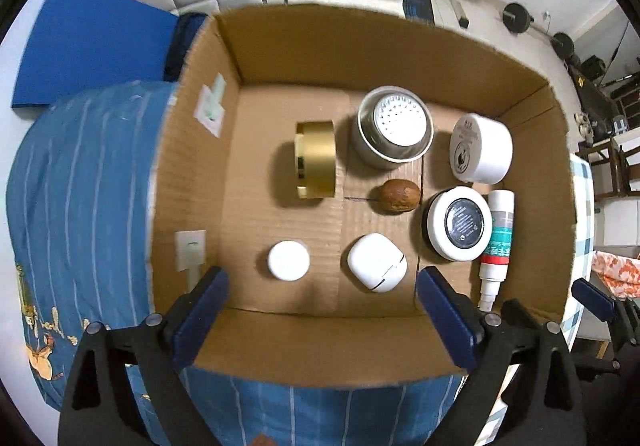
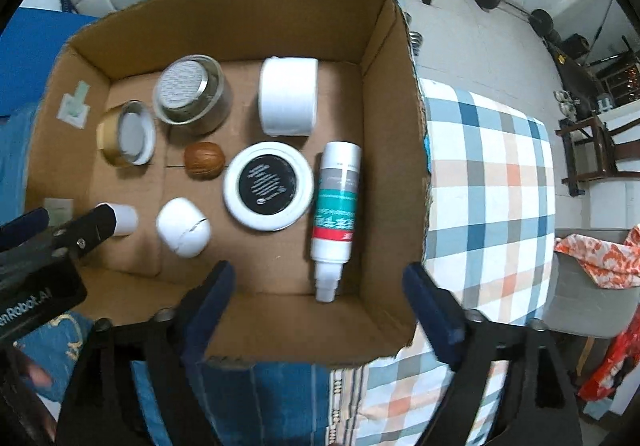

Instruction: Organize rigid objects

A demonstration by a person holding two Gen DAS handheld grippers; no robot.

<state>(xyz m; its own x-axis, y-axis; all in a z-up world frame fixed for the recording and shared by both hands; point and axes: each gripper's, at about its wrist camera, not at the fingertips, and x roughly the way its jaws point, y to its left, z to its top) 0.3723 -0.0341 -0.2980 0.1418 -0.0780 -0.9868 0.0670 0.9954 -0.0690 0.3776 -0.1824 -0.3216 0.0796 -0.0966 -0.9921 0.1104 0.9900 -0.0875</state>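
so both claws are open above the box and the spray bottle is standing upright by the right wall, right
Not quite: the spray bottle is lying on its side along the right wall of the box, nozzle toward the camera, as the right wrist view shows. Both the left claw and right claw are open.

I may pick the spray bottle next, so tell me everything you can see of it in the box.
The spray bottle is a white plastic cylinder with a grey band, a teal printed label and a red stripe; the print is too small to read. It lies flat on the cardboard box floor along the right wall, nozzle toward the near edge, with no cap visible on it. The round white jar with the black label lies close beside it; contact is unclear. Neither gripper touches it.
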